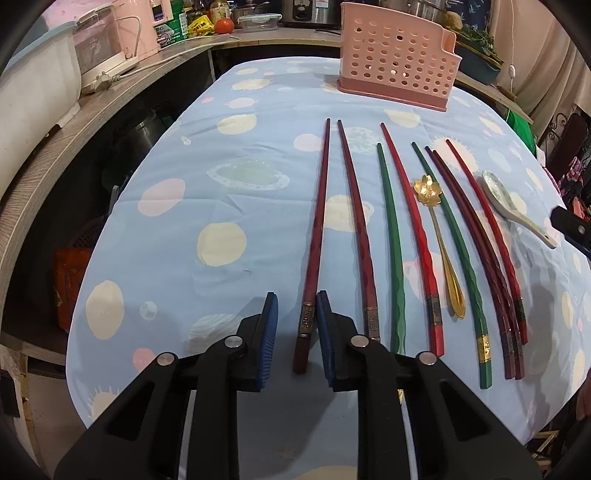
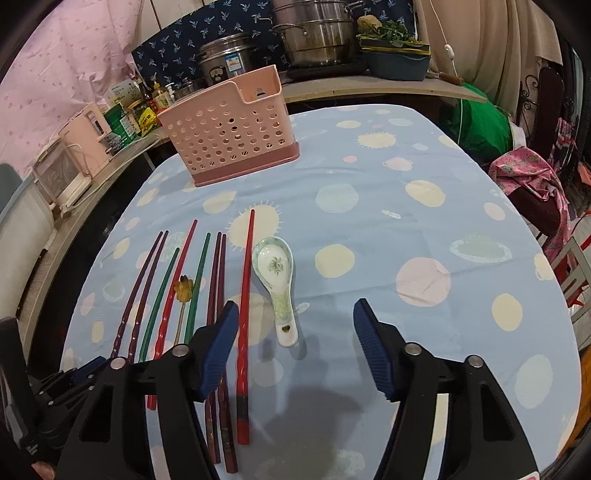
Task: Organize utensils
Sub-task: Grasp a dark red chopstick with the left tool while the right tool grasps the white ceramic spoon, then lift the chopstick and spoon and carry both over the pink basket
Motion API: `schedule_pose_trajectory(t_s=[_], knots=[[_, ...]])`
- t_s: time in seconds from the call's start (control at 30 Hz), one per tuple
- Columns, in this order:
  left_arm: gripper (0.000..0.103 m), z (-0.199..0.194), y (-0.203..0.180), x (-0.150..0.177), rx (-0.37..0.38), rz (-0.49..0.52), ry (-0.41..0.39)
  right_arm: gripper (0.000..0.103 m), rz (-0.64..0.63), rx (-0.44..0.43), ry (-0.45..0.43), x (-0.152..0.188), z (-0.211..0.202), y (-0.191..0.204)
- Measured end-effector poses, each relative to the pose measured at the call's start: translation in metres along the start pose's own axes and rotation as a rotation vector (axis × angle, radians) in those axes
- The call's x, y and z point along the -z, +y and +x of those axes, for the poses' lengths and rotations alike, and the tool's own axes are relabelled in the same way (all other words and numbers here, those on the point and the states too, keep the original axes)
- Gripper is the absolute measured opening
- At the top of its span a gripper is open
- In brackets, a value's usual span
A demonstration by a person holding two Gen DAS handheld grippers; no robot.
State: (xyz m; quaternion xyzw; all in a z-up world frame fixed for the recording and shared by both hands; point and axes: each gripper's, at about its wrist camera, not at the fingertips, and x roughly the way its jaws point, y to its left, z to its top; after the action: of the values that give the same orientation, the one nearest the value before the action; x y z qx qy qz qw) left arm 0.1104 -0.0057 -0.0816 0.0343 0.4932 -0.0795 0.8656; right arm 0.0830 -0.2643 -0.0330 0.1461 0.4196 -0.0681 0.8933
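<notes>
Several chopsticks lie side by side on the blue dotted tablecloth (image 1: 221,184), in dark red, green and bright red. My left gripper (image 1: 297,295) is open around the handle end of the leftmost dark red chopstick (image 1: 314,240); the right pad touches it and the left pad stands apart. A gold flower spoon (image 1: 428,188) lies among the chopsticks, and a white ceramic spoon (image 2: 273,266) lies to their right. My right gripper (image 2: 295,304) is open low over the cloth, with a bright red chopstick (image 2: 245,295) and the ceramic spoon's handle between its fingers. The pink perforated holder (image 2: 229,133) stands at the far end.
A wooden counter (image 1: 92,110) with a pink appliance and a white box runs along the left. Steel pots (image 2: 314,33) and a basin of greens stand behind the table. A chair with pink cloth (image 2: 528,184) is at the right edge.
</notes>
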Motion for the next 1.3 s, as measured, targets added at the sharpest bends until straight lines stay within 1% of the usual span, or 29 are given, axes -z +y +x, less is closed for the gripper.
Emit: schedule_pose_trajectory(t_s=[0.03, 0.1, 0.13, 0.2, 0.3, 0.43, 0.53, 0.73, 0.8, 0.87, 0.93, 1.13, 1.3], knots=[[0.021, 0.0, 0.0, 0.0, 0.0, 0.0, -0.001, 0.049, -0.002, -0.004, 0.006, -0.002, 0.005, 0.0], [0.021, 0.0, 0.0, 0.0, 0.0, -0.001, 0.0, 0.038, -0.005, -0.01, 0.021, -0.003, 0.014, 0.001], [0.021, 0.0, 0.0, 0.0, 0.001, -0.001, 0.0, 0.035, -0.006, -0.013, 0.028, -0.003, 0.017, 0.001], [0.021, 0.0, 0.0, 0.0, 0.002, -0.001, -0.001, 0.026, -0.001, -0.017, 0.045, -0.002, 0.025, 0.0], [0.021, 0.0, 0.001, 0.001, 0.005, 0.0, -0.002, 0.02, 0.004, -0.027, 0.065, 0.002, 0.032, -0.002], [0.021, 0.0, 0.001, 0.001, 0.006, 0.002, -0.004, 0.017, 0.012, -0.038, 0.077, 0.007, 0.038, -0.004], [0.021, -0.001, 0.0, 0.001, 0.005, 0.003, -0.007, 0.01, 0.018, -0.046, 0.082, 0.012, 0.042, -0.006], [0.02, -0.001, -0.001, 0.002, 0.002, 0.007, -0.02, 0.009, 0.014, -0.047, 0.055, 0.017, 0.039, -0.006], [0.009, -0.002, 0.001, 0.002, 0.016, 0.001, -0.018, 0.007, 0.017, -0.047, 0.056, 0.017, 0.035, -0.006], [0.007, -0.003, 0.006, 0.0, 0.051, -0.024, -0.003, 0.007, 0.017, -0.039, 0.041, 0.017, 0.026, -0.007], [0.007, -0.007, 0.011, 0.0, 0.063, -0.046, -0.004, 0.007, 0.016, -0.032, 0.016, 0.015, 0.013, -0.007], [0.007, -0.037, 0.018, -0.01, 0.069, -0.062, -0.07, 0.007, 0.026, -0.019, -0.064, 0.0, -0.026, -0.011], [0.007, -0.072, 0.024, -0.034, 0.072, -0.07, -0.167, 0.007, 0.008, -0.014, -0.122, -0.015, -0.049, -0.012]])
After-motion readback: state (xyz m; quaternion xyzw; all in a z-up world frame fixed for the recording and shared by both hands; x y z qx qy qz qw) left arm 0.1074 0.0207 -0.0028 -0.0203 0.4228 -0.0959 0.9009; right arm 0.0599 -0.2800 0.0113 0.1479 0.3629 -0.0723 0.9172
